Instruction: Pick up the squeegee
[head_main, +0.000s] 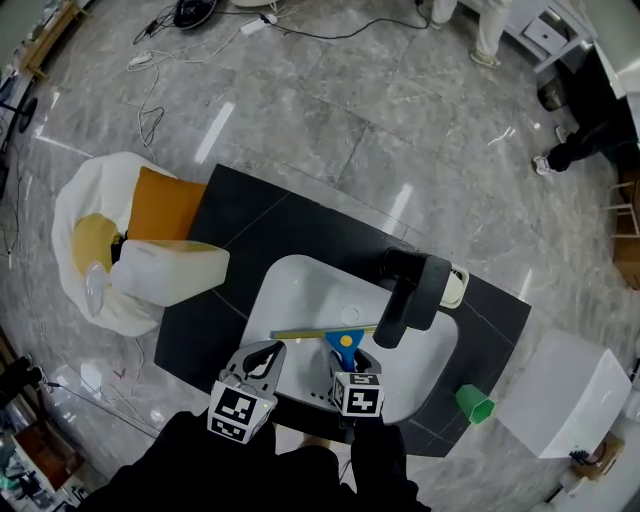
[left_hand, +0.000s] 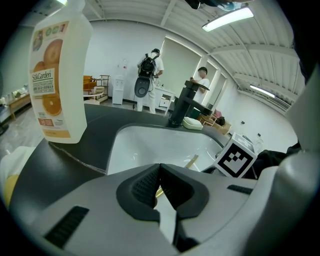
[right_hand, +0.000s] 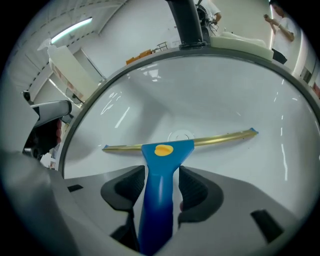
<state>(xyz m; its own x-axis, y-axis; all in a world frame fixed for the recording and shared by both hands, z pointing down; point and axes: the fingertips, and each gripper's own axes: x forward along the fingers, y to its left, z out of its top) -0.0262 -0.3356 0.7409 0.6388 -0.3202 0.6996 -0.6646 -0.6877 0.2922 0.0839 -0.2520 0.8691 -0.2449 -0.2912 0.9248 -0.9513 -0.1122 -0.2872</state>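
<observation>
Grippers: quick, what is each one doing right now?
Left gripper: closed, empty.
Right gripper: open, with the squeegee handle between its jaws, not clamped.

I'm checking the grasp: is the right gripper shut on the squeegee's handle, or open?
Open. The right gripper straddles the blue handle of the squeegee, but white sink shows between the handle and each pad.
</observation>
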